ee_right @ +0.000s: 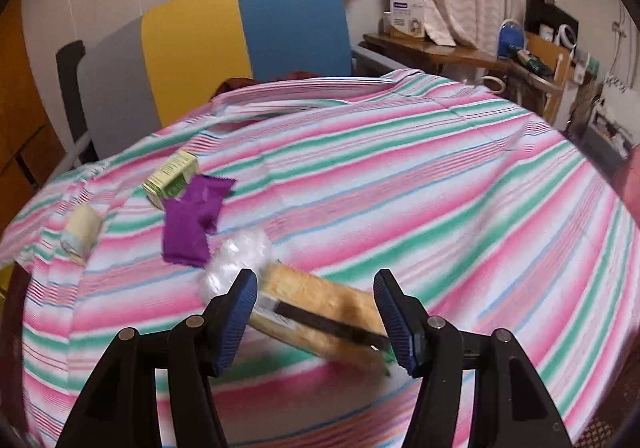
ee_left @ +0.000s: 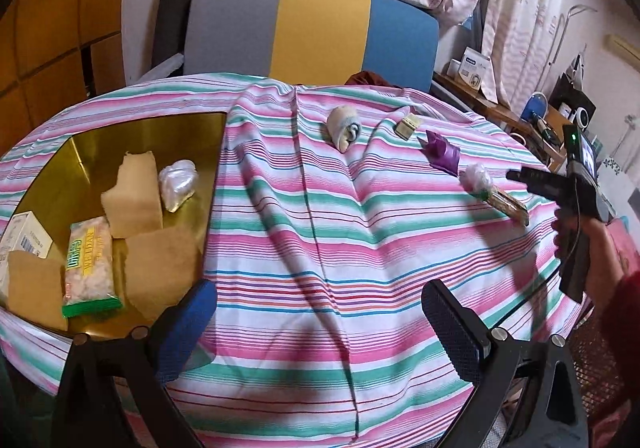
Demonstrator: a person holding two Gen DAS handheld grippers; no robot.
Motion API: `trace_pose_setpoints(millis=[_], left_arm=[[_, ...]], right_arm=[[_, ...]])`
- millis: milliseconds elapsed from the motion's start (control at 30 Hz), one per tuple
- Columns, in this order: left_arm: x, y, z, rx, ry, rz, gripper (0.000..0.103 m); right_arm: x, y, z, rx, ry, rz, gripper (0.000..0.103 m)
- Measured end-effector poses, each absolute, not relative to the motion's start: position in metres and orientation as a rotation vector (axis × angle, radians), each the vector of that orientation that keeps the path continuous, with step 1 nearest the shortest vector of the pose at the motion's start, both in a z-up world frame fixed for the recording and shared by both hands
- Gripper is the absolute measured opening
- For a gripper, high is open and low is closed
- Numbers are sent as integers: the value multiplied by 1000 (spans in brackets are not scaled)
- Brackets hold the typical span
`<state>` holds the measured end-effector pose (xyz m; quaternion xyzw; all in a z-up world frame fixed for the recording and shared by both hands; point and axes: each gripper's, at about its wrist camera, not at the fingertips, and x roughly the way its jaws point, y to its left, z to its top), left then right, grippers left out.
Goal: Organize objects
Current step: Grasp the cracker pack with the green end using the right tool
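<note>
A: Striped cloth over the table; open cardboard box at the left edge of the left wrist view.

B: Inside the box: green-trimmed snack packet, clear crumpled bag by the far flap, white carton at the near-left wall.

A: Left gripper above bare cloth just right of the box. Jaws spread wide, nothing between the pads.

B: Farther on the cloth, left to right in that view: rolled pale cloth bundle, small green-and-cream carton, purple sachets, wad of clear plastic, long biscuit packet.

A: Right gripper over the biscuit packet, seen from the right wrist. Jaws partly open, one pad to each side of the packet, which lies aslant on the cloth. Picture blurred; no firm pressing visible, so not counted as held.

B: Clear plastic wad touching the packet's far end, just beyond the left pad. Purple sachets near it, carton just behind them, bundle farther left.

A: From the left wrist, the right tool held in a hand with a red sleeve, at the right table edge.

B: Grey, yellow and blue chair back beyond the table.
</note>
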<state>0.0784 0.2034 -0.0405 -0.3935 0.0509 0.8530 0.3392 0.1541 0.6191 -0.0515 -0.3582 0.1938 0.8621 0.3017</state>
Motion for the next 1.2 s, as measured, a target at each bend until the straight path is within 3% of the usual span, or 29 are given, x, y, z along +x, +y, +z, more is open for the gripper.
trace_pose_setpoints(millis=[200,367,567,667,933,1100,1200], left_arm=[[82,212,-40,-1027,174,2215,103],[82,212,-39,-1016,184,2236,103],[80,217,-41,-1036,168,2224,103],[83,220,-42,-1034,174,2210,103],[87,226,-45,-1046,191,2194,103],[87,227,-47,-1063,171,2186,103],[88,232,-47,-1067,175,2180,103]], right_arm=[[106,601,-68,-1057,543,2366,62],[102,556,-72,-1164,713,2639,62],[125,566,-42,-1075,309,2623,65],[132,612,-52,-1165,355,2504,70],[152,651,-82,-1334,603,2413,70],[152,606,-91,-1422,257,2396,70],[156,608,-89,-1334,357,2406,59]])
